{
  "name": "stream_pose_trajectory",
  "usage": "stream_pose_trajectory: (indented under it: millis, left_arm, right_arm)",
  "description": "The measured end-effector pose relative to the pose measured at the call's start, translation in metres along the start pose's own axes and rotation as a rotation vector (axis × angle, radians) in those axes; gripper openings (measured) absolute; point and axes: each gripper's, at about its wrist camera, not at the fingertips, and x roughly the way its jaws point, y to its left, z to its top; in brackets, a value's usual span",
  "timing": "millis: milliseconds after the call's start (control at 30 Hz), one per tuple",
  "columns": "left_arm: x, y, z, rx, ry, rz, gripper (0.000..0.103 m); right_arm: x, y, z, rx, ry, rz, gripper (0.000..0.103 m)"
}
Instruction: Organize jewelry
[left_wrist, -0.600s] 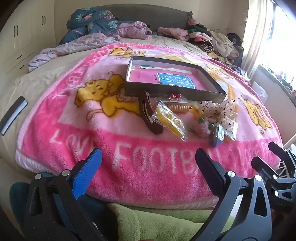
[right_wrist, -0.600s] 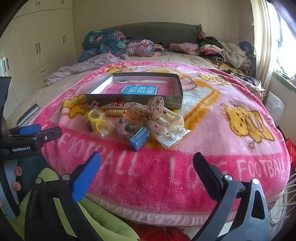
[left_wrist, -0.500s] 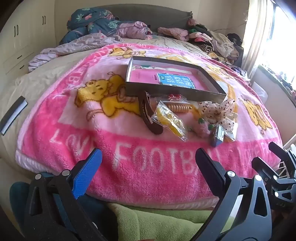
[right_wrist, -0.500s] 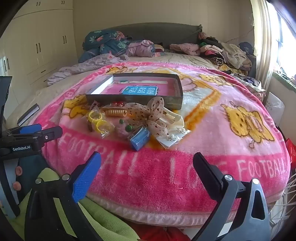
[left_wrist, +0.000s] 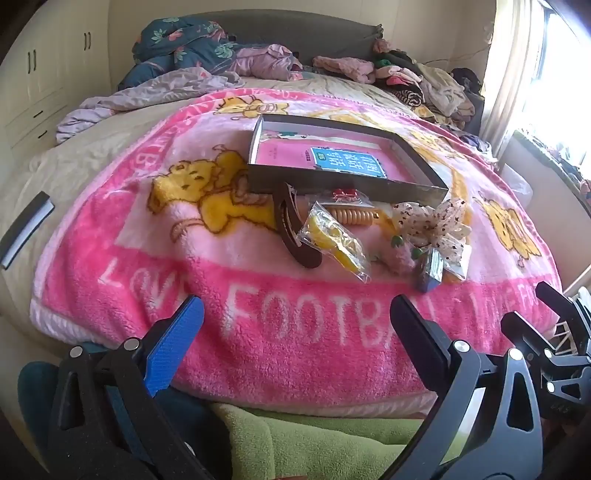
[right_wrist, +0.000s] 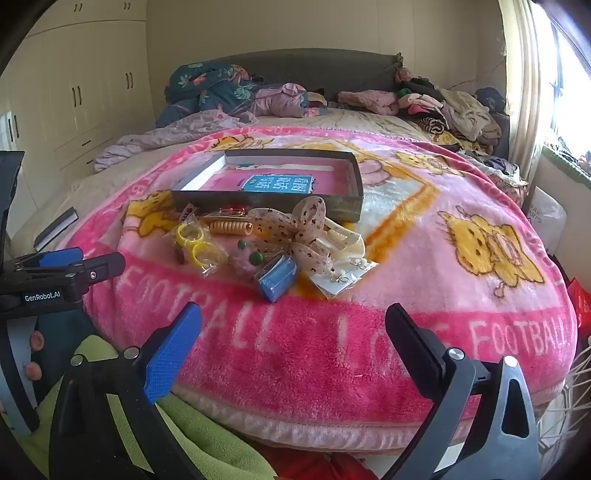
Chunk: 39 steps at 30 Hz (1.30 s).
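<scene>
On the pink blanket (right_wrist: 406, 258) a shallow dark box (right_wrist: 343, 206) is set open-topped, and inside it only a pink card with a blue label (right_wrist: 277, 183) is seen; none of the jewelry is held in it. Just in front of the box, touching its near wall, the jewelry pile is spread: a clear bag (left_wrist: 334, 240) in which yellow rings (right_wrist: 195, 243) are packed, an orange coil tie (right_wrist: 231, 227), a spotted bow (right_wrist: 295, 229), a brown hair clip (left_wrist: 291, 230), a small blue box (right_wrist: 277, 278) lying tilted, and a packet of earrings (right_wrist: 341, 277) beside it. The left gripper (left_wrist: 295, 328) is held low over the blanket's near edge, jaws wide apart with nothing between them. The right gripper (right_wrist: 291, 332) is held likewise, jaws wide apart and empty, well short of the pile. Clothes (right_wrist: 443, 107) are heaped at the bed's far end
</scene>
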Motion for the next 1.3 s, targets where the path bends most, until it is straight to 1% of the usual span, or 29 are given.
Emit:
stream_pose_trajectory:
  millis: [33, 100, 1300]
  left_arm:
    - [-0.0006, 0.0029, -0.009, 0.007, -0.01, -0.005, 0.093]
    - [-0.0013, -0.0017, -0.0126, 0.014, -0.015, -0.001, 0.093]
    - [-0.0047, -0.0031, -0.0129, 0.017, -0.033, 0.009, 0.093]
  right_arm:
    - [-0.0013, 0.0005, -0.0002, 0.0, -0.001, 0.001, 0.097]
    - [-0.0014, 0.0004, 0.0005, -0.003, -0.001, -0.002, 0.097]
    - [0.0023, -0.0025, -0.0036, 0.001, 0.003, 0.003, 0.097]
